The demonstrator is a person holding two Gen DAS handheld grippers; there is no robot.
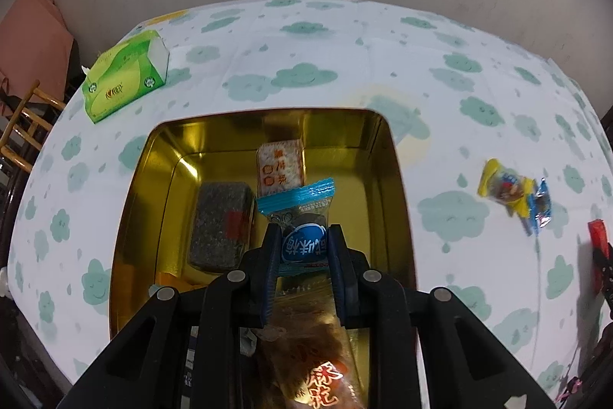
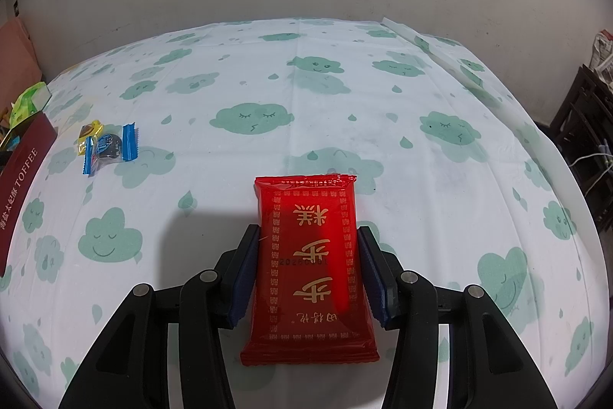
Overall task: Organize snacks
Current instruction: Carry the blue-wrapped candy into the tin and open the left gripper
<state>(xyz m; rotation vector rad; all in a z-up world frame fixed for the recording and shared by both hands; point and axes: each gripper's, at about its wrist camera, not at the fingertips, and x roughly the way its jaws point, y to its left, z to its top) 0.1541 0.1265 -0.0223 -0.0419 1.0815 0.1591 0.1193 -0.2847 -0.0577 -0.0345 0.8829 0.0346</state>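
My left gripper (image 1: 303,236) is shut on a blue-wrapped candy (image 1: 302,213) and holds it over the open gold tin (image 1: 390,179). Inside the tin lie a dark seaweed-coloured bar (image 1: 222,225), a white and orange pack (image 1: 279,165) and a clear orange-lettered pack (image 1: 306,363) under the gripper. My right gripper (image 2: 308,255) has its jaws on both sides of a red snack pack (image 2: 310,267) that lies on the tablecloth; the pads touch its edges. A yellow candy (image 1: 502,186) and a blue candy (image 1: 540,209) lie together on the cloth; they also show in the right wrist view, the yellow candy (image 2: 90,133) and the blue candy (image 2: 111,148).
A green tissue box (image 1: 126,75) stands at the table's far left. The tin's dark red lid (image 2: 23,186), lettered TOFFEE, lies at the left edge of the right wrist view. A wooden chair (image 1: 27,125) stands off the table's left; dark furniture (image 2: 586,125) stands to the right.
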